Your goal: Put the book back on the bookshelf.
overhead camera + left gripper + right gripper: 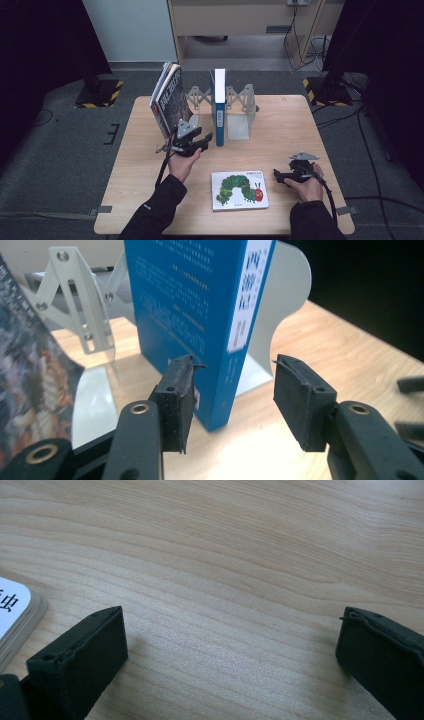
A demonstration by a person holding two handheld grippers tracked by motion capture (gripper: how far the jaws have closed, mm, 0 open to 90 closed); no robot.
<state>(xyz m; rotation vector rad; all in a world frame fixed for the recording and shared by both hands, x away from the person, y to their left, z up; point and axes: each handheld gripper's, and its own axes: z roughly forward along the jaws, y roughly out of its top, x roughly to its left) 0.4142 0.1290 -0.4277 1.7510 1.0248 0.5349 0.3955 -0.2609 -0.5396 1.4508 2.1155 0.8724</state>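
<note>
A blue book with a white spine (219, 107) stands upright in a white metal book rack (241, 120) at the back of the wooden table (290, 125). My left gripper (208, 137) is just in front of the book's lower corner. In the left gripper view the jaws stand apart at either side of the blue book (190, 300), and the pads do not press on it. My right gripper (278, 174) rests low at the front right. Its jaws (232, 612) are wide open over bare wood with nothing between them.
Several books (170, 97) lean to the left against the rack's left end (75, 300). A white picture book with a green caterpillar (240, 190) lies flat near the front edge, its corner (12, 607) just left of my right gripper. Black stands flank the table.
</note>
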